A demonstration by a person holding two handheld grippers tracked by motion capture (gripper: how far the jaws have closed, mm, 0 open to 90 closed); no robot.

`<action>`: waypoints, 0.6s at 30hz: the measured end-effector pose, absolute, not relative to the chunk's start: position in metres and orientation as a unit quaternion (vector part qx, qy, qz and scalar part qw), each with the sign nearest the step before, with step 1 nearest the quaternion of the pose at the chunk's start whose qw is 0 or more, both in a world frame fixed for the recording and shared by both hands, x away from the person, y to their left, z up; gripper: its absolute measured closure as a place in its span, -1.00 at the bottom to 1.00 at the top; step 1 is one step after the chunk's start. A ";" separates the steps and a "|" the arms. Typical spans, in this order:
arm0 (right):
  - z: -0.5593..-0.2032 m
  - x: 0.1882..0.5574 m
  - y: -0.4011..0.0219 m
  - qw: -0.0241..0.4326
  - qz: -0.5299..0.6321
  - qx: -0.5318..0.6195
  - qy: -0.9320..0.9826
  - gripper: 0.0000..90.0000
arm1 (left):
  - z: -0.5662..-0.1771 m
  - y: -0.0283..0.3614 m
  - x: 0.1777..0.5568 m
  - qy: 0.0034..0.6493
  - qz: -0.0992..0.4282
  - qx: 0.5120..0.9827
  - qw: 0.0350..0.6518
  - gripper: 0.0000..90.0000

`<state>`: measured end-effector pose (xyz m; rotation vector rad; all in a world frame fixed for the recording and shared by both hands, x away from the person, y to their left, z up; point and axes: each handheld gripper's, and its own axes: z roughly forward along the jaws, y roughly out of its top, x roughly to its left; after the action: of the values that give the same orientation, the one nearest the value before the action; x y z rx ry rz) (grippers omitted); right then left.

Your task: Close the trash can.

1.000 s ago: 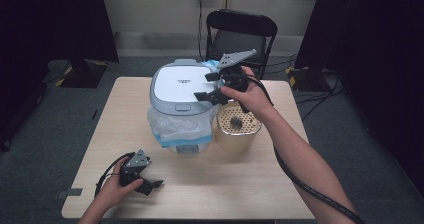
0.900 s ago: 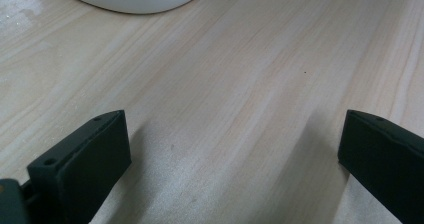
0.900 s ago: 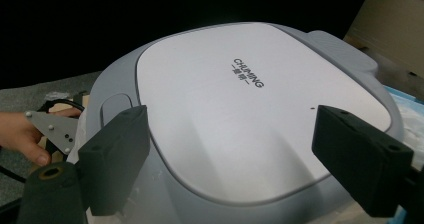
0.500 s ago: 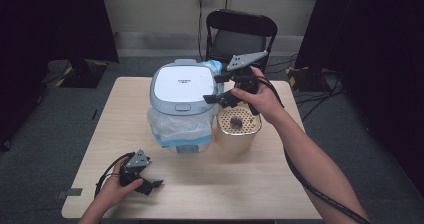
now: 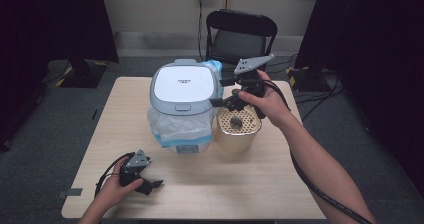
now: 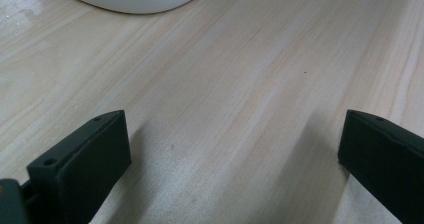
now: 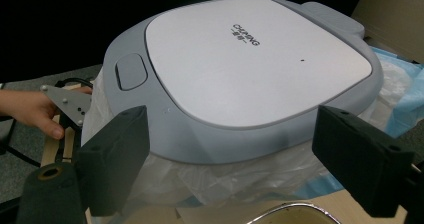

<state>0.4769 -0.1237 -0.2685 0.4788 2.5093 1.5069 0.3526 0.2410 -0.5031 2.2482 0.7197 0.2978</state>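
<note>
Black, blocky jaws of the right gripper (image 5: pixel 226 96) have just been opening and stand wide with nothing between them, beside the smooth grey-and-white rounded appliance (image 5: pixel 184 91) on the pale wooden table (image 5: pixel 280 184). Compared with a second ago, this raised hand has shifted right. Nearby, the left gripper (image 5: pixel 150 185) rests open.

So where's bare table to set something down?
Free: the table's front strip, between the left gripper and the right edge, and the back-left corner. Crowded: the middle, where bin and gold container stand close together.
</note>
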 end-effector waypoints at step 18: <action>-0.276 0.466 -0.136 0.085 0.506 0.162 0.843 -0.67 | -0.503 0.241 0.352 0.283 0.114 0.876 0.373 -1.00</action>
<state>0.4660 -0.1361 -0.2757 0.4836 2.5132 1.5103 0.3523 0.2408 -0.5032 2.2458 0.7250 0.2920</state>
